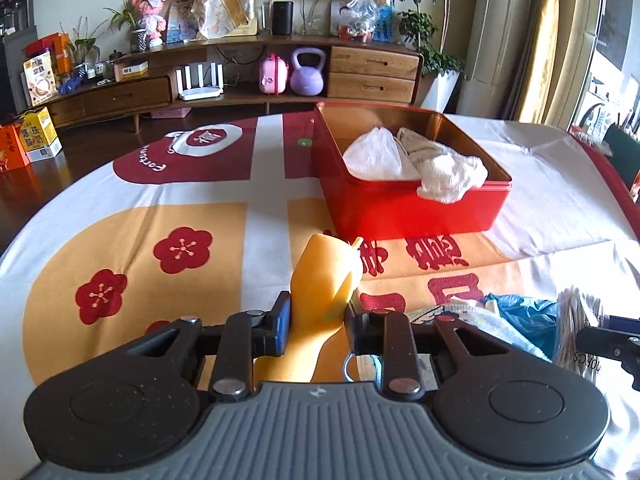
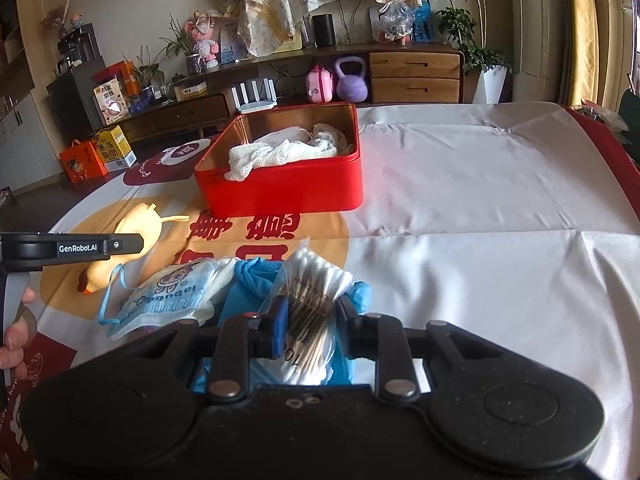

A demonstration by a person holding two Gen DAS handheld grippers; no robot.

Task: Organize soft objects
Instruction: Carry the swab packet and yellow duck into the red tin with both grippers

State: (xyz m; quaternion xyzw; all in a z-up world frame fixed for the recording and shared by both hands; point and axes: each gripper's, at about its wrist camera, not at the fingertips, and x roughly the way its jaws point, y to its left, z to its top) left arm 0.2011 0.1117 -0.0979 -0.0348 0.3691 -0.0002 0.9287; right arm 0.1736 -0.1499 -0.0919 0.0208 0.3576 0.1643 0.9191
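Left gripper [image 1: 316, 320] clamping a yellow rubber chicken [image 1: 320, 280] near the front, red tin [image 1: 400, 204] holding white cloths [image 1: 412, 160] sitting farther right on the printed tablecloth [image 1: 120, 208].

Right gripper [image 2: 312, 320] pinching a bag of cotton swabs [image 2: 316, 280] over blue gloves [image 2: 248, 284], face mask [image 2: 168, 296] lying left, tin far centre.

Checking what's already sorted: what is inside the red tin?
The red tin holds crumpled white cloths, one draping over its front rim. They cover most of the bottom, so anything beneath them cannot be seen.
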